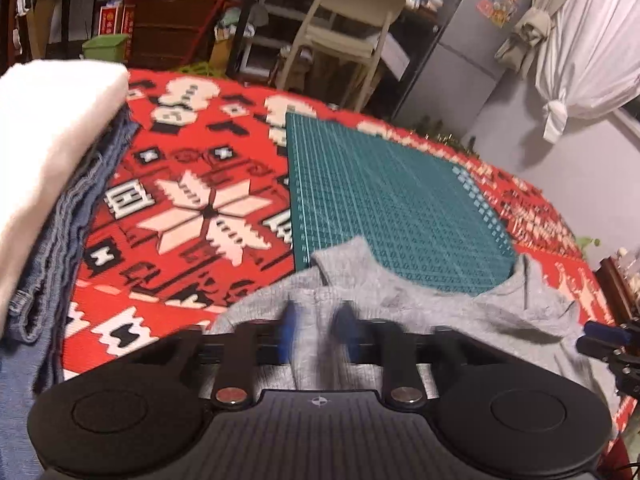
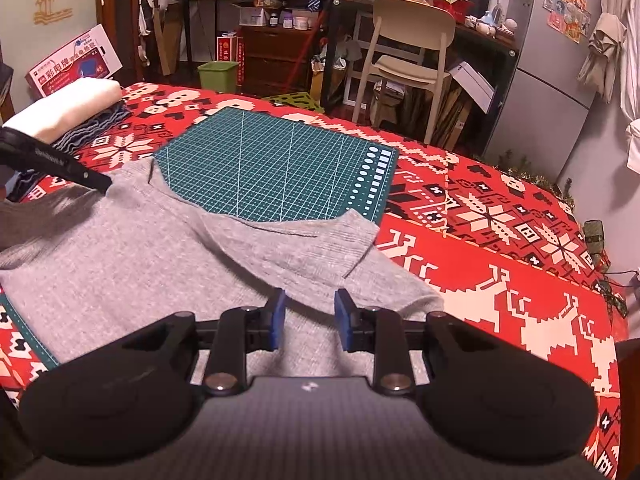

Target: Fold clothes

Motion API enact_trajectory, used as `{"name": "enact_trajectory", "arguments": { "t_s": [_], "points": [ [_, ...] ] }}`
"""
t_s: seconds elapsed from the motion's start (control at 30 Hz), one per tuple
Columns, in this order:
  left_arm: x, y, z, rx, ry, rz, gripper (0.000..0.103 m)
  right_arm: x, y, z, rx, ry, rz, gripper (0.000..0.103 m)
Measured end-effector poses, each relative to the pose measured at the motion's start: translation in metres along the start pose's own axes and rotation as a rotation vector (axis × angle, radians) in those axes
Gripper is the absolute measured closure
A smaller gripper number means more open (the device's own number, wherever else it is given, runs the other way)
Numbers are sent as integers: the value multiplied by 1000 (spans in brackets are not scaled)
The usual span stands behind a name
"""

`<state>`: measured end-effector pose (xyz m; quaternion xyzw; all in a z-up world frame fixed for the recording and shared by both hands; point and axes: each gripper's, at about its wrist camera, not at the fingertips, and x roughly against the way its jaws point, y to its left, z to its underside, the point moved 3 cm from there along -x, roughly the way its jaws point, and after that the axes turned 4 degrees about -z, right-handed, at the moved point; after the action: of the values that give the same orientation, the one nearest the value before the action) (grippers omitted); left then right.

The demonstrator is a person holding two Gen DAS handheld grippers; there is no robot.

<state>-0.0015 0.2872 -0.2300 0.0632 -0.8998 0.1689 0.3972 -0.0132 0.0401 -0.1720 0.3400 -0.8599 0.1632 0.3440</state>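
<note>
While both tongs, left [image 1: 314,334] and right [image 2: 309,318], hover open over the shirt [image 2: 132,256], we should pinch its hem at the mat's [image 2: 276,164] near edge, lifting evenly.

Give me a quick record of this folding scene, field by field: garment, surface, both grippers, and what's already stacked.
garment: grey garment, partly folded, lying over the near edge of the green cutting mat
surface: red patterned cloth under the mat
left gripper: open, over the grey fabric
right gripper: open, over the grey fabric
stack: white folded item on top of denim, at the left
</note>
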Motion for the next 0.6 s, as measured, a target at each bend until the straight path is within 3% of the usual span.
{"name": "enact_trajectory", "arguments": {
  "t_s": [0.07, 0.27, 0.4, 0.5, 0.6],
  "points": [
    [3, -2, 1, -16, -17, 2, 100, 0, -1, -1, -1, -1, 0, 74],
    [43, -9, 2, -49, -179, -50, 100, -5, -2, -2, -18, -8, -13, 73],
    [37, -7, 4, -50, -150, -65, 98, -12, -2, -3, -22, -2, -29, 73],
    [25, -1, 6, -20, -108, -94, 94, -9, 3, -4, -10, -3, -52, 74],
    [28, 4, 6, -2, -123, -106, 73, -11, 6, 0, -13, 22, -79, 80]
  ]
}}
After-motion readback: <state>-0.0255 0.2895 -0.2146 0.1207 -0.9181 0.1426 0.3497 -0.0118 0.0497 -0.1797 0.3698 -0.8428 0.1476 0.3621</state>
